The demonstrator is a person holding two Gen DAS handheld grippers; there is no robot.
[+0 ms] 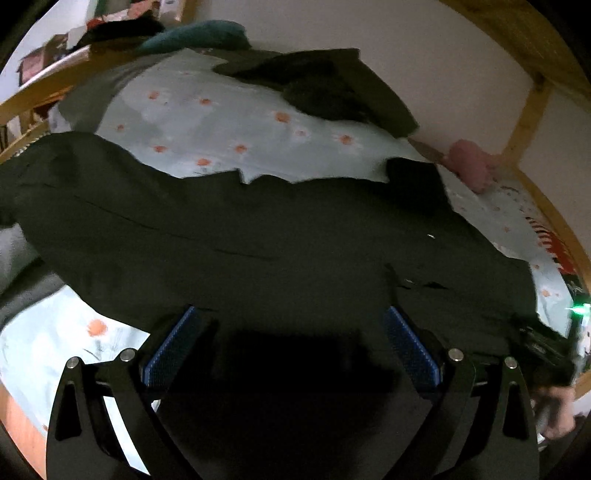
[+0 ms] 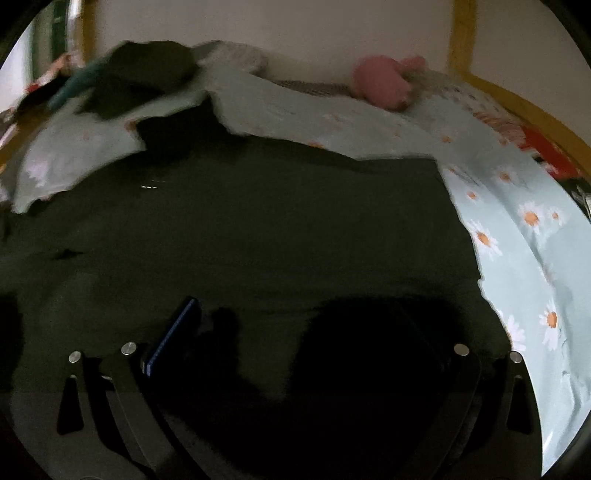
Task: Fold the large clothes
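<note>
Dark green garment [image 1: 258, 236] spread flat on bedsheet [image 1: 207, 122].

A very dark green, nearly black garment [image 1: 258, 236] lies across a pale blue bedsheet [image 1: 207, 122] printed with white daisies that have orange centres. A second dark garment [image 1: 332, 88] sits farther back, next to a teal cloth [image 1: 199, 35]. A pink soft toy [image 2: 380, 83] rests against an off-white wall [image 2: 295, 29]. The bed frame [image 1: 528, 107] is honey-coloured wood. The left gripper [image 1: 291, 332] is black with blue ribbed pads [image 1: 410, 347].
</note>
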